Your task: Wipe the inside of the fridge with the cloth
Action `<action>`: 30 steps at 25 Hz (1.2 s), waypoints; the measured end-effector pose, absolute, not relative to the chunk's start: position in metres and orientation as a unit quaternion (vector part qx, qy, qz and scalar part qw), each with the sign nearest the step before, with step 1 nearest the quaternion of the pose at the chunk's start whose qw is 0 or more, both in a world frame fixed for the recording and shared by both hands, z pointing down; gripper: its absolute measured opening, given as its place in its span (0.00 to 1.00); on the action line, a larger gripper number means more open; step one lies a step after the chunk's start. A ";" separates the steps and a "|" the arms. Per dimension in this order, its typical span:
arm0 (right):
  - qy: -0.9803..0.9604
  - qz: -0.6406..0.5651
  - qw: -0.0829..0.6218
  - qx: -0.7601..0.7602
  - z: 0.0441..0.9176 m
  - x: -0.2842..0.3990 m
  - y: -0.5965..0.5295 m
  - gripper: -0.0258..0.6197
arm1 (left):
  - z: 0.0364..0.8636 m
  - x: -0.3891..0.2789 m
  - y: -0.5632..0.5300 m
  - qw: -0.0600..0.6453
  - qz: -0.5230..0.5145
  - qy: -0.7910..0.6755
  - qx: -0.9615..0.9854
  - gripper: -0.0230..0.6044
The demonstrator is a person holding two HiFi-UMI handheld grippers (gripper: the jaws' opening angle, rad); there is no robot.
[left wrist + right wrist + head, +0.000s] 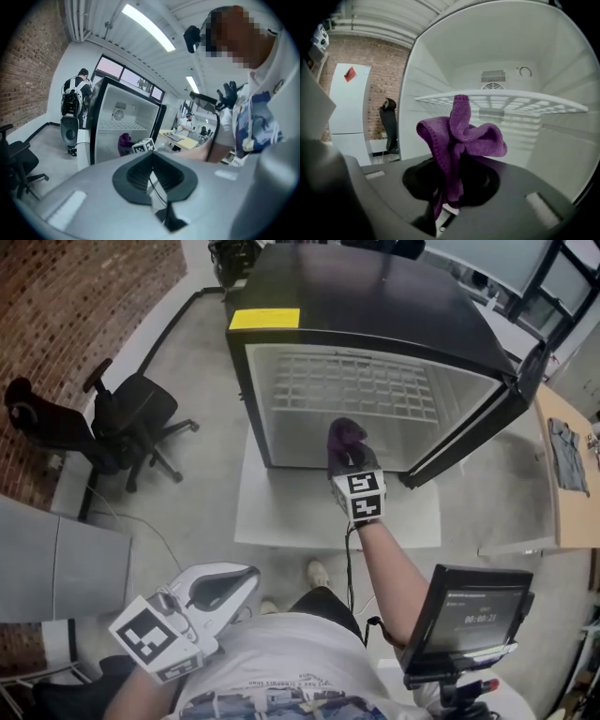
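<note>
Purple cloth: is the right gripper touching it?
Touching. The right gripper view shows the purple cloth squeezed in the shut jaws of the right gripper.

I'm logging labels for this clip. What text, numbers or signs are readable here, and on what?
Nothing reads clearly.
The yellow label on the fridge top: too blurred.
The screen: digits too small.
The shirt: print illegible.

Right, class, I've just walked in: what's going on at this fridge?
A person holds a purple cloth in the shut jaws of the right gripper, at the open front of the small fridge, facing its wire shelf. The cloth appears not to touch any inner surface. The left gripper hangs near the person's body, jaws shut and empty.
</note>
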State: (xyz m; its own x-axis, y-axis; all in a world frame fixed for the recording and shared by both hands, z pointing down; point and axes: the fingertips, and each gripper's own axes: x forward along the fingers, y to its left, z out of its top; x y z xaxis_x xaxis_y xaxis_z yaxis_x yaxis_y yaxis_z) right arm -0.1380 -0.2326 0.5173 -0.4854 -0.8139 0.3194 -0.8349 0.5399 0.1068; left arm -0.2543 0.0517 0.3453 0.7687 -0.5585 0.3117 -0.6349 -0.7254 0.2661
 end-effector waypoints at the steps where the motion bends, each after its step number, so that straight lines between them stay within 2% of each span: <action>1: -0.852 0.028 0.173 0.494 0.515 -0.121 -0.240 0.17 | 0.343 -0.249 0.049 0.179 0.104 -0.320 0.924 0.05; 6: -0.806 0.007 0.209 0.554 0.507 -0.056 -0.277 0.17 | 0.334 -0.233 0.031 0.172 0.099 -0.319 0.927 0.05; 16: -0.760 0.033 0.262 0.594 0.533 -0.011 -0.332 0.17 | 0.335 -0.220 -0.007 0.176 0.108 -0.341 0.917 0.05; 30: -0.809 0.040 0.293 0.508 0.575 -0.089 -0.346 0.17 | 0.338 -0.219 -0.030 0.207 0.106 -0.375 0.897 0.05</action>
